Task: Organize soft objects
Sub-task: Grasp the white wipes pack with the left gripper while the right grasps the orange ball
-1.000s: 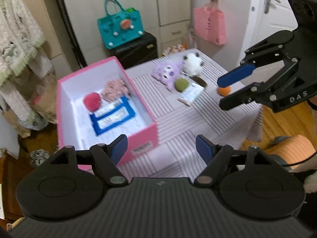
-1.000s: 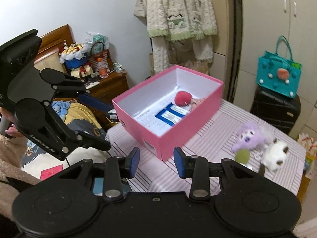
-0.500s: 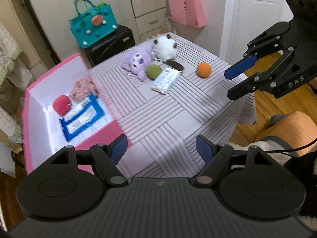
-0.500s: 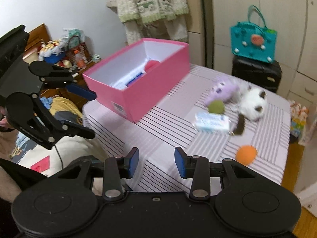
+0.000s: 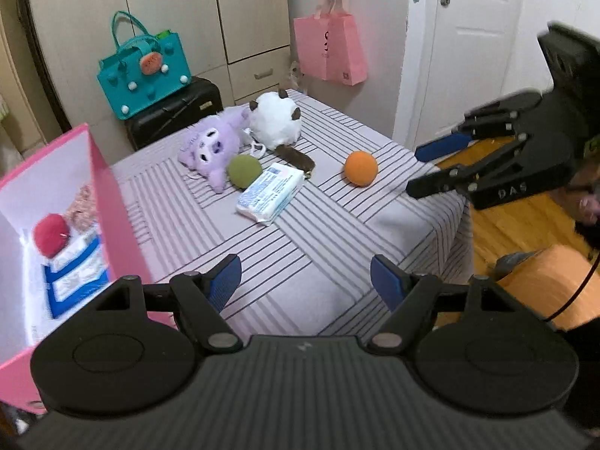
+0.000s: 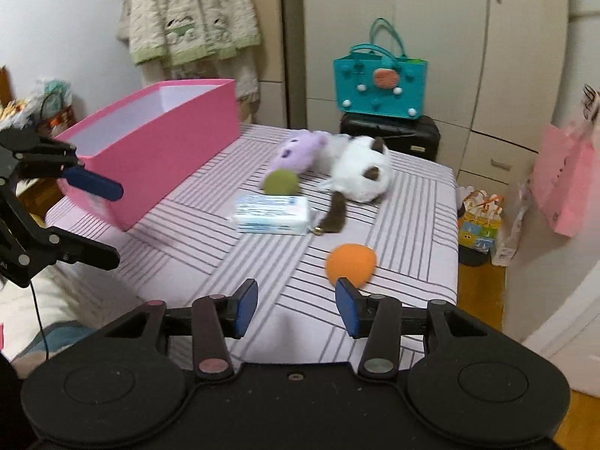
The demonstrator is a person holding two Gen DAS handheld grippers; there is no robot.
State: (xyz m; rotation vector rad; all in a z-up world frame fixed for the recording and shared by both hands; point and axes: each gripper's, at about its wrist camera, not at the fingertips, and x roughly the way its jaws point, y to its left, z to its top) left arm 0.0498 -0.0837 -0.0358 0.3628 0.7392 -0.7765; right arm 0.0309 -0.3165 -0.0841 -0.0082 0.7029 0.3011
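Both grippers hover above the striped table (image 5: 337, 225) with jaws spread and holding nothing: the left gripper (image 5: 305, 281) near the pink box (image 5: 112, 202), the right gripper (image 6: 296, 309) just short of the orange ball (image 6: 350, 264). Beyond lie a tissue pack (image 6: 272, 213), green ball (image 6: 280, 183), purple plush (image 6: 300, 150) and white plush (image 6: 362, 174). A red ball (image 5: 50, 234) sits inside the box.

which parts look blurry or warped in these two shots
Left wrist view: the right gripper is motion-smeared, the door bows from fisheye, the orange ball stays fairly sharp. Right wrist view: the purple plush and pink box look soft, and dark corners vignette the frame.
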